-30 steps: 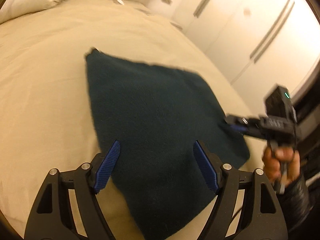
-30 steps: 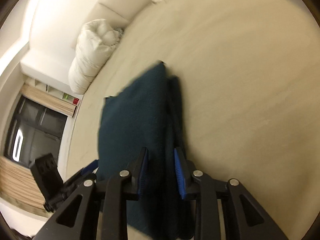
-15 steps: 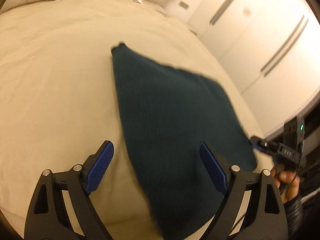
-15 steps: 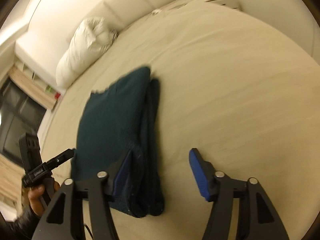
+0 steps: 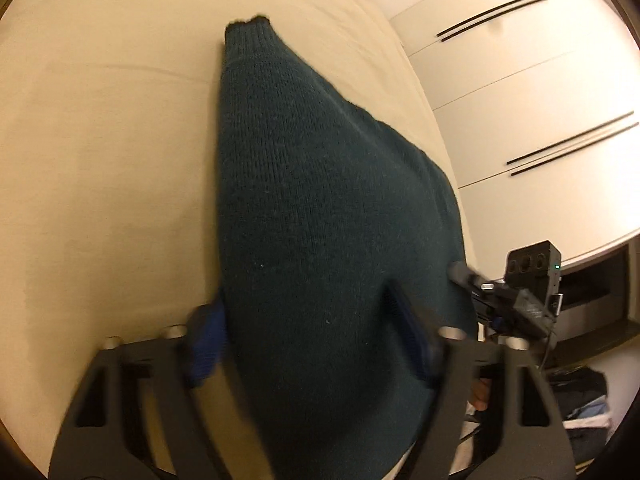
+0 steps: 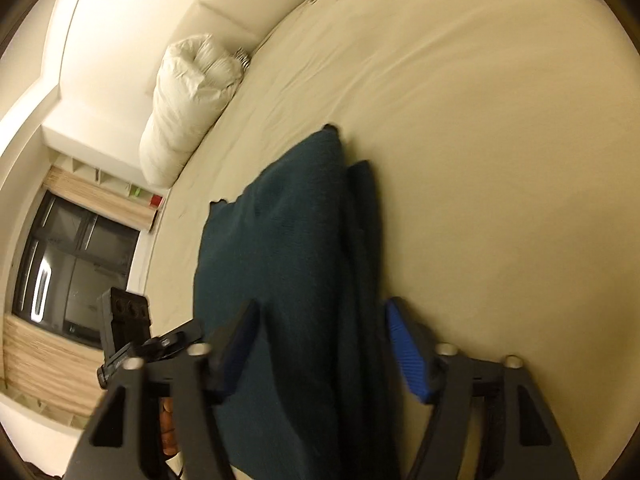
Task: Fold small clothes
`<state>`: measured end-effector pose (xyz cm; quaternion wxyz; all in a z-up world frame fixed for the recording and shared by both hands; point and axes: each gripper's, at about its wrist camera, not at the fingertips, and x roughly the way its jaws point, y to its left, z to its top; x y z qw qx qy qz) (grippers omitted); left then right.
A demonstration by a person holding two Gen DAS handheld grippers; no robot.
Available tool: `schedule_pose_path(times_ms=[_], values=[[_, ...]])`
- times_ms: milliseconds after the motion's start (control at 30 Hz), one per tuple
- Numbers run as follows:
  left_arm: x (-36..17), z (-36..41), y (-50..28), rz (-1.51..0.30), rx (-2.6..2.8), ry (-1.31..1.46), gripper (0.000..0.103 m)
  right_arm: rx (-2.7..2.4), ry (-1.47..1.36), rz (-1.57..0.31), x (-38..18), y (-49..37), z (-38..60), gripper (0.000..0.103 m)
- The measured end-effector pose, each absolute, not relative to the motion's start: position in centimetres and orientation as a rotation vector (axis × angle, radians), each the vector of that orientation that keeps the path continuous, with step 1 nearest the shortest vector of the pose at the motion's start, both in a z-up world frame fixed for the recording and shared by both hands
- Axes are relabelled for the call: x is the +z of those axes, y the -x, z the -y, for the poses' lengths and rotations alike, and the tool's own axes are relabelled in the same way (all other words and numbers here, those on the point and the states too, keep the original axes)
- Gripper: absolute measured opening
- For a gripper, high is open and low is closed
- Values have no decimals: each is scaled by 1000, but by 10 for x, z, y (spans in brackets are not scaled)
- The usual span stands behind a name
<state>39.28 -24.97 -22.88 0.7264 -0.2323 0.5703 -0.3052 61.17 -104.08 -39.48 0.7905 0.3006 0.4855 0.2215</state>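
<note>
Both tongs stand over the near end of a dark teal knitted sweater [image 5: 320, 208] that lies folded on a bed [image 5: 100, 160] with a cream sheet. Left tongs [image 5: 308, 332] straddle the sweater's near edge: one blue pad sits just beside the sweater's left side, the other rests over the knit further right, and the cloth bulges between them. Their jaws have just been closing, yet the pads stand apart and do not pinch the cloth, so these tongs are released. Right tongs [image 6: 324, 344] straddle the sweater's thick folded side, where stacked layers show as a darker ridge; one pad lies on top of the knit, the other on the bare sheet just beside the ridge. Those jaws have also just been narrowing with the cloth between them, and they too grasp nothing.

No writing or label can be read anywhere; motion blur smears the near parts.

Beyond the sweater's far corner the sheet runs bare and wide. A white pillow [image 6: 188, 96] lies well apart from the sweater, against the headboard [image 6: 240, 4]. A white wardrobe [image 5: 520, 100] stands past the bed's edge, close to the sweater's right side, and a dark window [image 6: 68, 268] stands past the opposite edge.
</note>
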Motion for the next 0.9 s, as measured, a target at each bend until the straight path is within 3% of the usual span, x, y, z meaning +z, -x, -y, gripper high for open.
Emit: schedule_pose_path(times_ms=[167,267,633,800,900], values=[[-214,255,-387,-1240,-676,448,40,414,-549,-1042,-379,-604,1023,28],[-203,248,-381,-1224,-696,474,35,410,-526,-1005,-355,-591,1012,26],[-108,138,-281,-1043,-676,378,35,599,-461,-892,-264,-505,921,25],[-105,85,-223,-985,-569,299,35,699,-508,-934,-285,-464,865,25],[-140,74,-198,-1003,-474,246,36,699,-520,-984,-317,-449,839,25]])
